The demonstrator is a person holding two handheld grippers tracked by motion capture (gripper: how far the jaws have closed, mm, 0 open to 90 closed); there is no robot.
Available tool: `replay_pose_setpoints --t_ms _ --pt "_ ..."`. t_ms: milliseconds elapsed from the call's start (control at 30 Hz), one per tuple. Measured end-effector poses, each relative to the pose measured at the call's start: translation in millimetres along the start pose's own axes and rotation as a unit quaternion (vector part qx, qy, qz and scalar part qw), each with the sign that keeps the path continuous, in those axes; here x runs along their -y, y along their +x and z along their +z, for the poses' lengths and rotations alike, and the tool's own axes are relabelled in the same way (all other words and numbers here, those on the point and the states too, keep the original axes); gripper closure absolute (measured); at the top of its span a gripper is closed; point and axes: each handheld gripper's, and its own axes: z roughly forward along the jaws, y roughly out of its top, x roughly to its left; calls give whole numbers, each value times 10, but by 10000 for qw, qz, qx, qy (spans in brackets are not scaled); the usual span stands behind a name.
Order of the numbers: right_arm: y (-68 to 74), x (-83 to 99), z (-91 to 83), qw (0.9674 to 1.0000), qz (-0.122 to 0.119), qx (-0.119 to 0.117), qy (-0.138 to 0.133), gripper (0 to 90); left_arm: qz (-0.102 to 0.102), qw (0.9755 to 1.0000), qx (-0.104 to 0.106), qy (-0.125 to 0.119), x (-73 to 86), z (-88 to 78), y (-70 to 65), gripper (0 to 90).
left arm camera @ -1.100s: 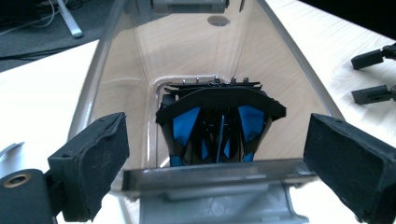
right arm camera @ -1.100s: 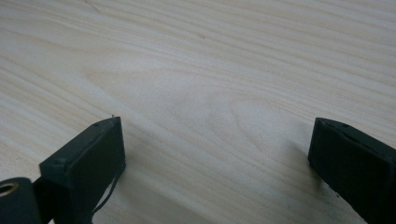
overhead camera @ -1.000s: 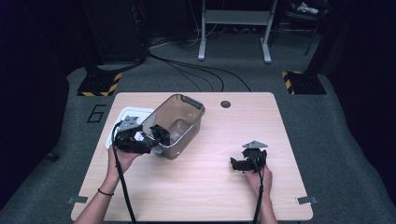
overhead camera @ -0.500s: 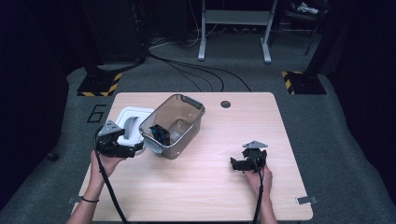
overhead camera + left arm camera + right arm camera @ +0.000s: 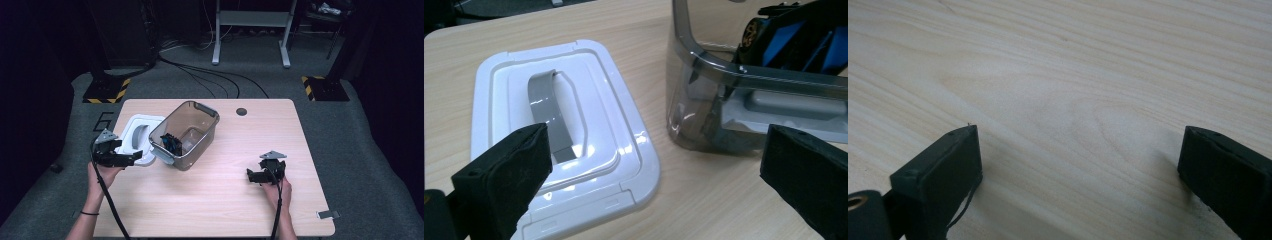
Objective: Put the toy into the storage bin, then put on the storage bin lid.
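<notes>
So the white lid (image 5: pixel 140 135) with its grey handle (image 5: pixel 549 112) is lying flat on the surface (image 5: pixel 225 200), top side up, just left of the smoky see-through bin (image 5: pixel 187 135) and pretty much touching it. There's a blue and black gadget (image 5: pixel 170 144) inside that bin, near the corner closest to you. Your left hand-held gripper (image 5: pixel 131 158) sits at the near edge of the lid, jaws spread as wide as they go after just opening up, with nothing pinched between them. Your right hand-held gripper (image 5: pixel 255 175) is well apart from all that, low over bare wood on the right, jaws wide too and holding nothing
</notes>
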Motion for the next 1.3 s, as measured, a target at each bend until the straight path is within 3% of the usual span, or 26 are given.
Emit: replay_pose_setpoints --t_ms 33,400,433,700,733,867,1200,1300 --pt "-1 1 0 10000 -11 -1 -1 33 3 10000 21 91 -3 10 26 2" --pt "-1 0 1 10000 2 -4 -4 32 -173 9997 -123 117 -23 128 170 5" --pt "-1 0 1 10000 2 -7 0 32 -169 9996 -82 215 -33 135 189 6" --pt "-1 0 0 10000 1 -7 0 32 -283 9992 -204 200 -73 237 302 18" --pt "-1 0 1 10000 2 -7 0 32 -278 9990 -188 298 -83 245 317 22" --pt "-1 0 0 10000 1 -7 0 32 -271 9985 -322 363 -94 334 366 32" --pt "-1 -1 1 10000 2 -13 6 31 -509 9965 -445 483 -120 594 516 70" --pt "-3 -1 2 10000 -10 -18 0 31 -471 9962 -524 502 -111 681 531 87"
